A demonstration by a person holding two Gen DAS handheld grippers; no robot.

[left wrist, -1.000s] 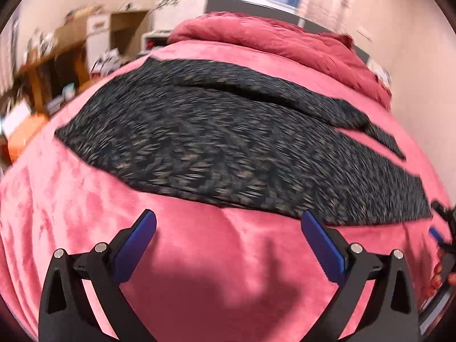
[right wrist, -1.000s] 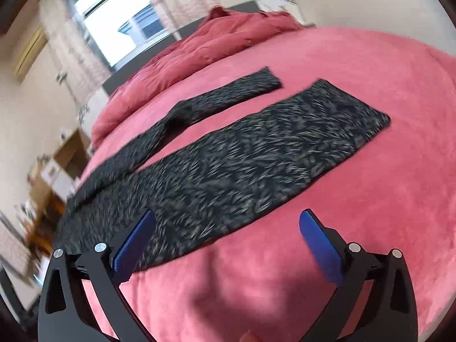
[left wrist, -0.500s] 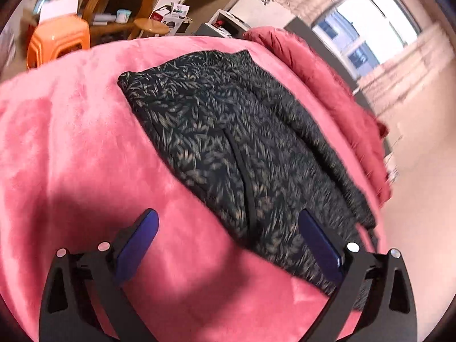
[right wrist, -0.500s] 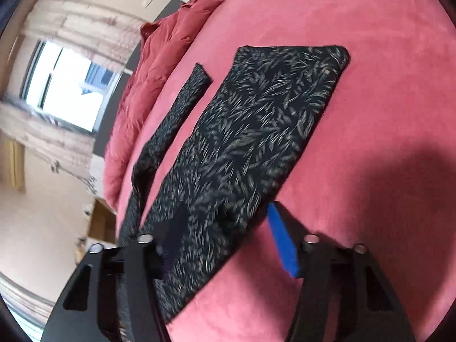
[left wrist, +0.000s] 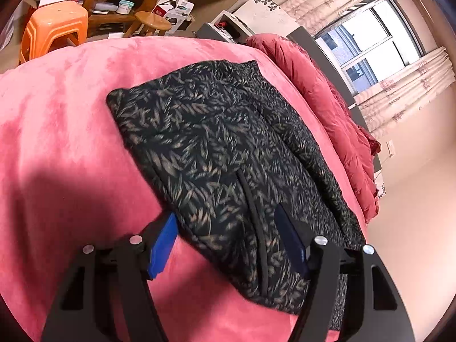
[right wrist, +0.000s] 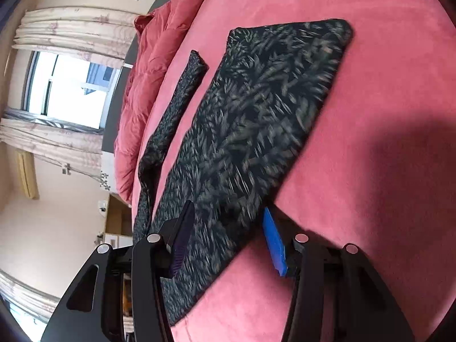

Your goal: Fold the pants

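Dark leaf-patterned pants (left wrist: 216,148) lie spread flat on a pink bedspread (left wrist: 57,131). In the left wrist view the waist end is nearest. My left gripper (left wrist: 228,242) is open and straddles the near edge of the pants, one pad on the blanket side, one over the fabric. In the right wrist view the near leg (right wrist: 256,119) stretches away to its hem, and the other leg (right wrist: 176,105) lies beside it, apart. My right gripper (right wrist: 228,242) is open and straddles that leg's near edge.
A crumpled red duvet (left wrist: 336,114) is heaped along the far side of the bed, also in the right wrist view (right wrist: 148,65). An orange stool (left wrist: 54,25), a wooden stool (left wrist: 152,20) and cluttered shelves stand past the bed's edge. A window (right wrist: 68,85) is behind.
Both grippers have come down and forward to the pants' near edge and now straddle it. Their fingers have narrowed but stay open. The pants have not moved.
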